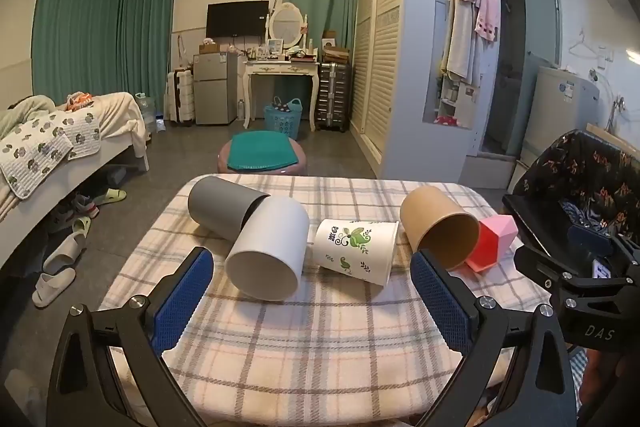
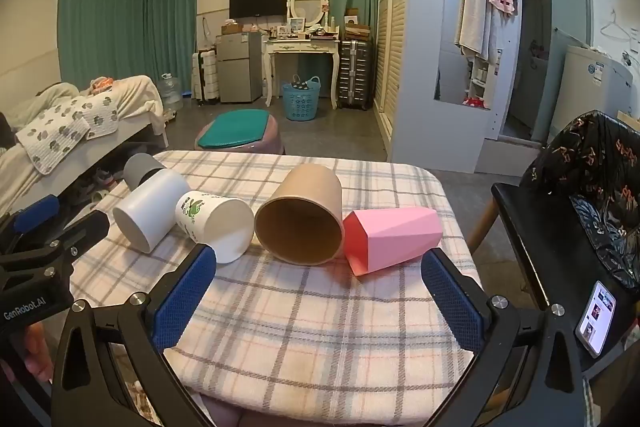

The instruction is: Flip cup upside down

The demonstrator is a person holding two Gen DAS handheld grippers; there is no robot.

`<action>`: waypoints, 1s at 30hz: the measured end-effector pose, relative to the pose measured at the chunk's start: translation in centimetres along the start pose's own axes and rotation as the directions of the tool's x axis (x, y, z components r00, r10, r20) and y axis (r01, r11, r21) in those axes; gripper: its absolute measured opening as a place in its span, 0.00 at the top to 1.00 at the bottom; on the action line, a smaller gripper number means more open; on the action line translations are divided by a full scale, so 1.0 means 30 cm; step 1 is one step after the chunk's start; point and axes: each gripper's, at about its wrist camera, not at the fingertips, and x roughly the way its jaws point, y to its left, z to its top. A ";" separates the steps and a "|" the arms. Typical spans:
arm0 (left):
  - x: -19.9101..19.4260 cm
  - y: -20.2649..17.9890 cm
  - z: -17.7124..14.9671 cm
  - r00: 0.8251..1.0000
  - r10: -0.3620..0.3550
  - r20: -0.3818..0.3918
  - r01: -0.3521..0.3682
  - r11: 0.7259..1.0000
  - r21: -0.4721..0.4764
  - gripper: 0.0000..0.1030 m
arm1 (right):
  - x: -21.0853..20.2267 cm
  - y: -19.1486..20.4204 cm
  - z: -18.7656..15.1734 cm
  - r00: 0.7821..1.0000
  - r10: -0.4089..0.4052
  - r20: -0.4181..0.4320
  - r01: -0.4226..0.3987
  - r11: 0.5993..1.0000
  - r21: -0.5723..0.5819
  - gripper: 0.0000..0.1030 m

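Note:
Several cups lie on their sides in a row on the plaid-covered table: a grey cup, a white cup, a floral paper cup, a brown cup and a pink faceted cup. The right wrist view shows the same row: grey, white, floral, brown, pink. My left gripper is open and empty, just short of the white and floral cups. My right gripper is open and empty, in front of the brown and pink cups.
A black chair with a patterned cover stands right of the table, with a lit phone on it. A bed is at the left and a pink stool stands beyond the table's far edge.

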 end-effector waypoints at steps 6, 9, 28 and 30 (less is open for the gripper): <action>-0.002 -0.005 -0.001 1.000 0.004 0.014 -0.004 1.000 0.002 0.01 | 0.001 0.000 -0.001 1.000 -0.001 -0.005 0.001 1.000 0.000 0.00; -0.015 -0.004 0.001 1.000 0.005 0.012 -0.005 1.000 0.002 0.01 | 0.002 -0.003 -0.003 1.000 -0.002 -0.004 0.002 1.000 0.001 0.00; -0.017 0.011 0.002 1.000 0.006 0.010 -0.006 1.000 -0.005 0.01 | -0.006 0.001 -0.005 1.000 0.007 -0.008 -0.007 1.000 -0.015 0.00; -0.017 0.012 0.003 1.000 0.006 0.007 -0.006 1.000 -0.007 0.01 | -0.005 0.001 -0.005 1.000 0.007 -0.008 -0.007 1.000 -0.016 0.00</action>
